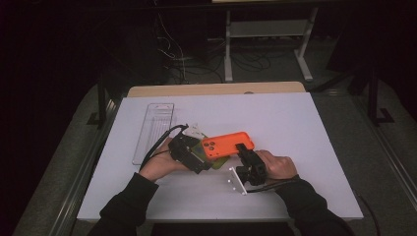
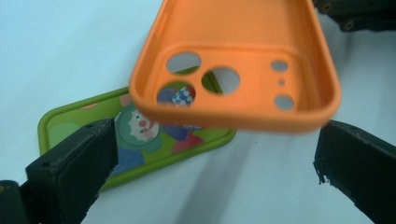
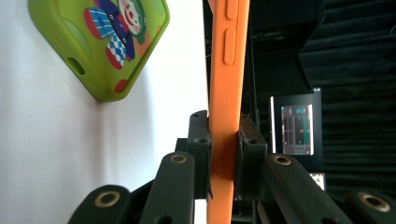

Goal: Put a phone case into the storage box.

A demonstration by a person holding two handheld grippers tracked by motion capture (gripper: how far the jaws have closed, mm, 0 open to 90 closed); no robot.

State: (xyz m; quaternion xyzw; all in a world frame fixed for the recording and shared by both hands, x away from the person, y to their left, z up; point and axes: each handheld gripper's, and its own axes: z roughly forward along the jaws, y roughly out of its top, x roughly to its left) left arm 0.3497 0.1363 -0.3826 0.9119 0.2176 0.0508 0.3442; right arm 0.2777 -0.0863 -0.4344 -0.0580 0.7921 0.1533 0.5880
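An orange phone case (image 1: pixel 227 144) is held above the white table, its camera end toward my left gripper (image 1: pixel 204 162). In the right gripper view my right gripper (image 3: pixel 225 144) is shut on the case's edge (image 3: pixel 226 70), pads pressed on both faces. In the left gripper view the orange case (image 2: pixel 243 56) hangs hollow side toward the camera, between and above the wide-apart fingers (image 2: pixel 74 172) of my left gripper (image 2: pixel 215 158), which do not touch it. A green cartoon-printed phone case (image 2: pixel 140 140) lies flat on the table beneath, and it also appears at the upper left of the right gripper view (image 3: pixel 102 42).
A clear plastic package (image 1: pixel 153 130) lies at the table's back left, with a small pale piece (image 1: pixel 195 130) beside the left hand. The white table (image 1: pixel 295 128) has bare room to the right and front. Dark floor, cables and a desk frame lie beyond.
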